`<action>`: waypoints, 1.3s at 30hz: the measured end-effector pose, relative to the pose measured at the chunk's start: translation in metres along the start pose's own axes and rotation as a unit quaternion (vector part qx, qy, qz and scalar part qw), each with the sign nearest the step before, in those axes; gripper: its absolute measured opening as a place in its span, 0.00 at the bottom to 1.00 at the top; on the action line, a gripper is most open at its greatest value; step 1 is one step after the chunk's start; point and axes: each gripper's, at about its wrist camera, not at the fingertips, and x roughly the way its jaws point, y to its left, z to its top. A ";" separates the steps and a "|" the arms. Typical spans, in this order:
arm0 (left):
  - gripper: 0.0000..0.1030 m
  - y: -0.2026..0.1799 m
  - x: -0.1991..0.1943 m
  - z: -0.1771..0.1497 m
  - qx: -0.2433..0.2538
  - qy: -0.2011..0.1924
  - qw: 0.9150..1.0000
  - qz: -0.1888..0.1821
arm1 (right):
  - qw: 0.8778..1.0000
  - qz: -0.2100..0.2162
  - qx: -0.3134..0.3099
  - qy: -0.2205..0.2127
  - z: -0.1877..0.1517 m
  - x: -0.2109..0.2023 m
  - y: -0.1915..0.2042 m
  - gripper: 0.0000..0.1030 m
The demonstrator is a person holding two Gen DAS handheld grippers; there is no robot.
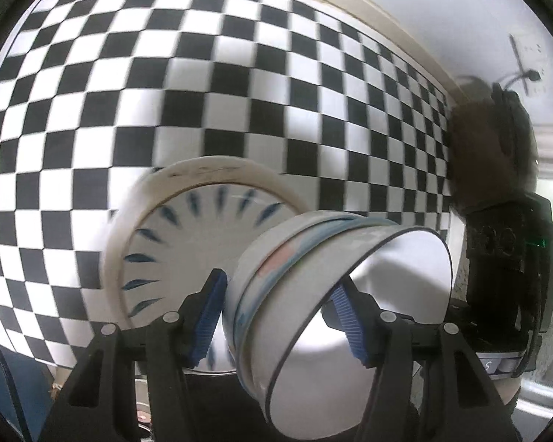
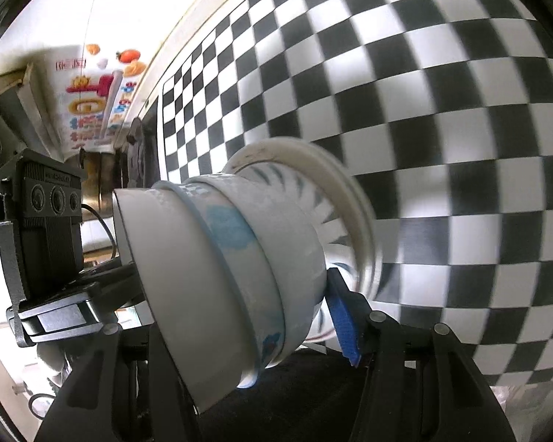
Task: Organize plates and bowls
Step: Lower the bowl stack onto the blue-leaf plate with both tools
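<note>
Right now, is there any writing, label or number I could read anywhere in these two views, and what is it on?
Colourful printed box, right wrist view: large bright characters and food pictures, too blurred to read.
Pale band under the black device, left wrist view: one handwritten mark, perhaps "5" or "S"; unclear.
Stack of bowls, checkered cloth: patterns only, no text.

Both grippers, left (image 1: 282, 318) and right (image 2: 239, 313), clamp their fingers half-spread, angled downward.

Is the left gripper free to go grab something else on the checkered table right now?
Probably not. The left gripper already has its fingers clamped on the stack of bowls, shared with the right gripper.
</note>
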 end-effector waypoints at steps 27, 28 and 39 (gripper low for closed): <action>0.52 0.055 0.022 0.010 -0.038 0.023 0.999 -0.011 | 0.998 -0.033 0.005 0.047 0.019 0.070 0.009 0.53; 0.52 0.055 0.022 0.011 -0.038 0.023 0.999 -0.009 | 0.998 -0.038 0.007 0.047 0.020 0.070 0.010 0.54; 0.52 0.045 0.012 0.003 -0.011 0.000 0.999 0.031 | 0.995 -0.086 -0.027 0.028 0.021 0.053 0.027 0.54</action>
